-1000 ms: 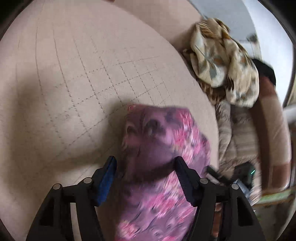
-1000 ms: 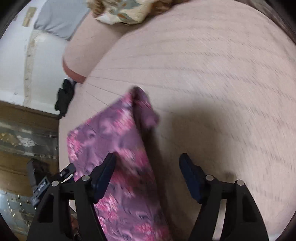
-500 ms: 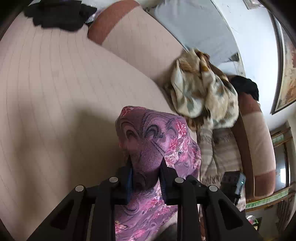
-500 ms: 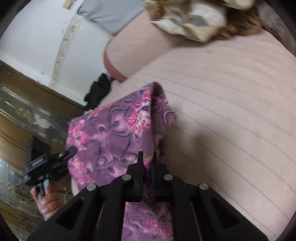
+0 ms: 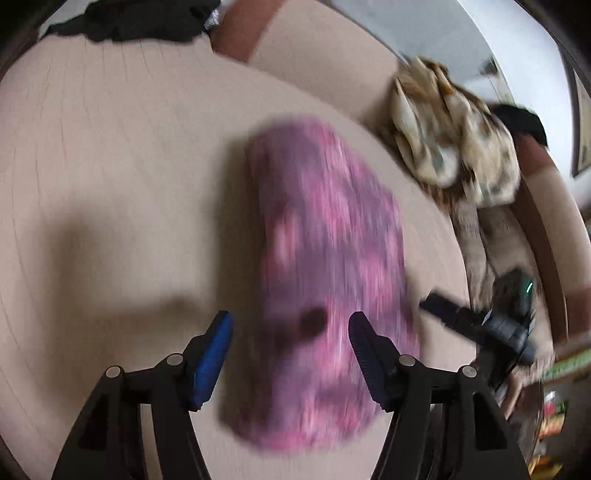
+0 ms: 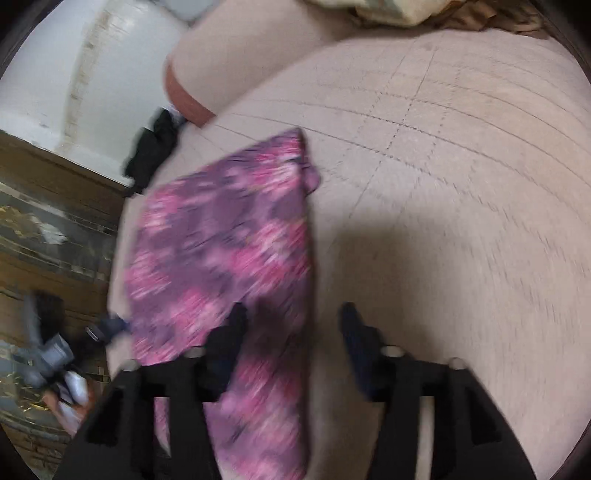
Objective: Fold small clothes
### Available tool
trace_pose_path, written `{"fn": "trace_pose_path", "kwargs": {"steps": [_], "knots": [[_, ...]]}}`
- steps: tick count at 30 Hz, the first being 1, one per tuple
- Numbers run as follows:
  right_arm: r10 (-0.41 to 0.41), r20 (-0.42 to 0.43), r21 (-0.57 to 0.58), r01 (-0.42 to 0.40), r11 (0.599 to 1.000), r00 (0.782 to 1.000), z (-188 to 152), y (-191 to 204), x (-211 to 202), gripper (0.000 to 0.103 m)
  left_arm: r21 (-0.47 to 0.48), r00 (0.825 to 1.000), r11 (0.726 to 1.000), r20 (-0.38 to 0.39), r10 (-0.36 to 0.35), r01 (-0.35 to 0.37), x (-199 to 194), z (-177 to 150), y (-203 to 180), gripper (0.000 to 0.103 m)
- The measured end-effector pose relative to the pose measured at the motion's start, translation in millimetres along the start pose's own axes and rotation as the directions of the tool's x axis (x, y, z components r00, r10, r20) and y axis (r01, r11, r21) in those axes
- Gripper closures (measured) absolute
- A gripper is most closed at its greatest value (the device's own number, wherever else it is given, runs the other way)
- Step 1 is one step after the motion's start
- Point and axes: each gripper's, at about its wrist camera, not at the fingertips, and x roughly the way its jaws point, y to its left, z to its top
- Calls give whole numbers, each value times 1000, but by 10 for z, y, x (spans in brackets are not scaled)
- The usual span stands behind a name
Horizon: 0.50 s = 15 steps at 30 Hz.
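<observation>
A purple and pink floral garment point(image 5: 325, 266) lies folded on the beige cushion point(image 5: 129, 166). It also shows in the right wrist view point(image 6: 229, 258), blurred by motion. My left gripper point(image 5: 290, 332) is open just above the garment's near part, jaws wide apart and holding nothing. My right gripper point(image 6: 293, 325) is open over the garment's right edge, also holding nothing. The right gripper shows in the left wrist view point(image 5: 476, 325) at the right of the garment.
A cream floral cloth point(image 5: 454, 136) is heaped on the sofa back at the right. Dark clothing point(image 5: 133, 22) lies at the far edge, also in the right wrist view point(image 6: 151, 147). The cushion's left edge drops to a patterned floor point(image 6: 44, 229).
Half a second ago both grippers were shut on the garment and held it up. Now both are open and the garment lies flat on the cushion.
</observation>
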Motion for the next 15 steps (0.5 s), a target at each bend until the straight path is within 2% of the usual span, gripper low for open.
{"fn": "trace_pose_path", "kwargs": {"steps": [1, 4, 5, 6, 7, 8, 9, 10, 11, 12, 13, 15], "knots": [[11, 1, 0, -11, 1000, 1000, -140, 46, -63, 47, 1, 1000, 1000, -15, -9, 9, 44, -203, 42, 34], [-2, -2, 40, 2, 999, 1000, -638, -50, -110, 47, -45, 999, 999, -35, 3, -4, 170, -439, 134, 37], [-1, -12, 56, 1, 998, 1000, -692, -100, -55, 47, -56, 1000, 998, -11, 7, -8, 146, -472, 147, 46], [8, -16, 81, -7, 997, 1000, -802, -164, -8, 48, -62, 1000, 998, -6, 10, -10, 137, -481, 148, 59], [6, -3, 79, -6, 997, 1000, -834, -148, -7, 49, -60, 1000, 998, -13, 15, -16, 138, -482, 145, 65], [-6, 2, 55, 5, 998, 1000, -824, -115, -3, 50, -55, 1000, 998, -14, 22, -23, 127, -491, 145, 77], [11, -12, 24, -11, 1000, 1000, -789, -56, 44, 56, -60, 1000, 998, -13, 20, -21, 108, -505, 161, 88], [52, -43, 23, -51, 998, 998, -784, -40, 113, 80, -94, 1000, 995, -13, -17, 16, 60, -523, 206, 91], [59, -73, 25, -57, 998, 996, -807, -29, 169, 97, -124, 999, 991, -6, -45, 44, -20, -561, 251, 92], [26, -67, 6, -25, 1000, 997, -825, 5, 157, 97, -142, 997, 987, 0, -78, 77, -90, -587, 276, 93], [22, -45, -11, -23, 1000, 999, -835, 43, 76, 98, -172, 989, 974, 27, -147, 150, -234, -657, 299, 93], [97, 7, -25, -97, 995, 995, -835, 109, -169, 98, -187, 978, 961, 85, -191, 204, -468, -806, 316, 94]]}}
